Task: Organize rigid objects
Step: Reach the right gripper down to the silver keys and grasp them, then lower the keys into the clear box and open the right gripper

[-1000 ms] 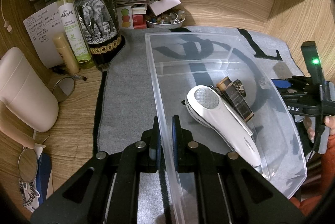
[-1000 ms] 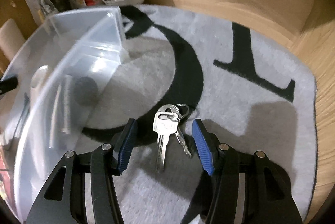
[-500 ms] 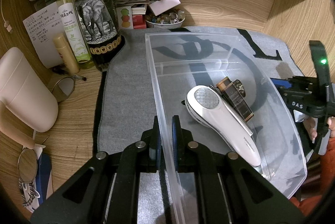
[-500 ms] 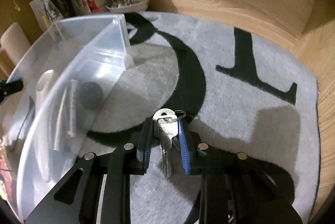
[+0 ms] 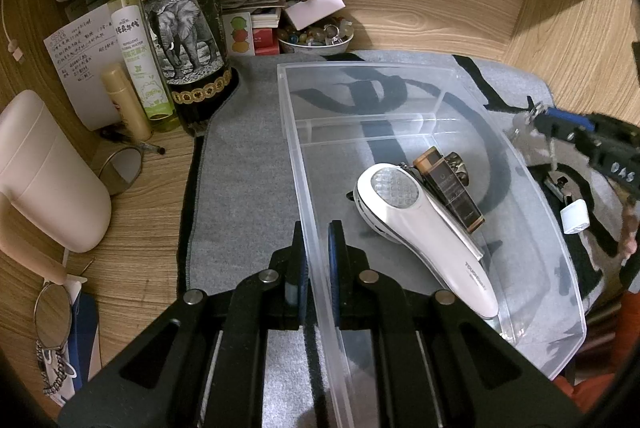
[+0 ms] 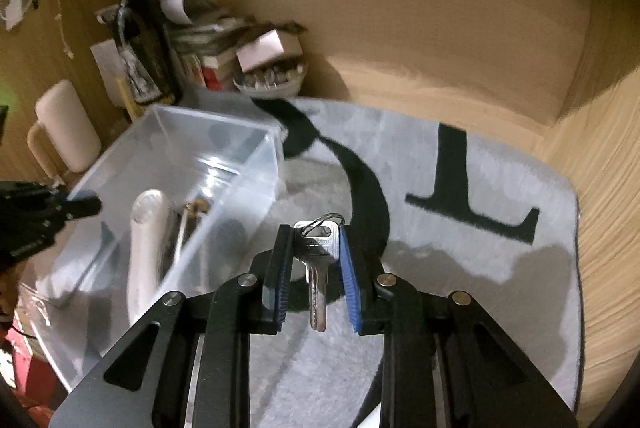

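The right gripper (image 6: 314, 268) is clamped on the keys (image 6: 316, 268). They hang down between its blue pads, long side pointing down, up off the rug (image 6: 460, 268). The clear box (image 6: 180, 168) sits to the left of the keys, so they need to go that way. The left gripper (image 5: 316, 268) is pinched tight on the box's near wall, holding it.

Left tongs (image 5: 317, 260) clamped shut, right tongs (image 6: 314, 270) seemingly gripping
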Available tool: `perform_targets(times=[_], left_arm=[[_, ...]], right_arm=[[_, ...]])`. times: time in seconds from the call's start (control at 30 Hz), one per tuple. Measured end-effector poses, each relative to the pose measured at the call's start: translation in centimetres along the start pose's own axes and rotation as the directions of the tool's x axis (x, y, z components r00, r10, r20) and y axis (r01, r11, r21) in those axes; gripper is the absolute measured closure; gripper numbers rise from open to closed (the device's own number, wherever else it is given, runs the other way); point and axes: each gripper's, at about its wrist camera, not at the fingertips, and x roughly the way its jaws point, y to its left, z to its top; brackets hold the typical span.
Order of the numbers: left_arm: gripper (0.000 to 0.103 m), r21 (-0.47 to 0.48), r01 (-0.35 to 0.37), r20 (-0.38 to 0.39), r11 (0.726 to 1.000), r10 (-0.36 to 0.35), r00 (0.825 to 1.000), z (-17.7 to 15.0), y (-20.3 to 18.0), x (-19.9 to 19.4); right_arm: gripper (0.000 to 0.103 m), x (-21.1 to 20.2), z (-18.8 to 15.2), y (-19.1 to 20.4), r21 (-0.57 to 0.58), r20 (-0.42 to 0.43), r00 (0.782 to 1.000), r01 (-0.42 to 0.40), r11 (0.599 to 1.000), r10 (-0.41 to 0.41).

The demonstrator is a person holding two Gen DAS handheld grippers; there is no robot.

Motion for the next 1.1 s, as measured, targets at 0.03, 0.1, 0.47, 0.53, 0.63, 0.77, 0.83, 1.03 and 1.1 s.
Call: perform_targets(times=[0.03, 0.1, 0.47, 0.53, 0.63, 0.77, 0.83, 1.03, 1.1], left_arm=[[0.095, -0.001, 0.001, 0.000, 1.000, -0.001, 1.000, 0.0, 0.0, 0.0], [0.095, 0.000, 0.001, 0.000, 1.000, -0.001, 1.000, 0.0, 0.0, 0.0], [0.095, 0.000, 0.000, 0.000, 1.000, 0.000, 1.000, 0.0, 0.0, 0.0], [0.095, 0.000, 0.000, 0.000, 1.000, 0.000, 1.000, 0.0, 0.0, 0.0], [0.095, 0.001, 0.000, 0.000, 1.000, 0.000, 1.000, 0.0, 0.0, 0.0], [0.095, 0.000, 0.001, 0.000, 1.000, -0.001, 1.000, 0.0, 0.0, 0.0], [0.095, 0.001, 0.000, 0.000, 1.000, 0.000, 1.000, 0.0, 0.0, 0.0], [0.095, 0.000, 0.000, 0.000, 1.000, 0.000, 1.000, 0.0, 0.0, 0.0], [0.095, 0.001, 0.000, 0.001, 1.000, 0.000, 1.000, 0.0, 0.0, 0.0]], right_arm=[[0.082, -0.4, 0.2, 0.2, -0.004, 0.013, 1.000, 0.000, 1.000, 0.000], [0.082, -1.3, 0.6, 0.6, -0.013, 0.041, 0.999, -0.002, 1.000, 0.003], [0.082, -5.0, 2.6, 4.3, -0.102, 0.160, 0.983, -0.070, 0.992, 0.085], [0.082, -4.9, 2.6, 5.0, -0.119, 0.161, 0.981, -0.087, 0.989, 0.106], [0.082, -4.5, 2.7, 6.3, -0.143, 0.151, 0.979, -0.116, 0.983, 0.137], [0.082, -3.6, 2.5, 7.6, -0.163, 0.125, 0.979, -0.141, 0.976, 0.162], [0.082, -2.9, 2.3, 8.1, -0.168, 0.106, 0.981, -0.145, 0.975, 0.164], [0.082, 0.0, 1.8, 8.9, -0.171, 0.018, 0.986, -0.163, 0.972, 0.168], [0.082, 0.8, 1.6, 9.1, -0.175, -0.006, 0.986, -0.163, 0.971, 0.165]])
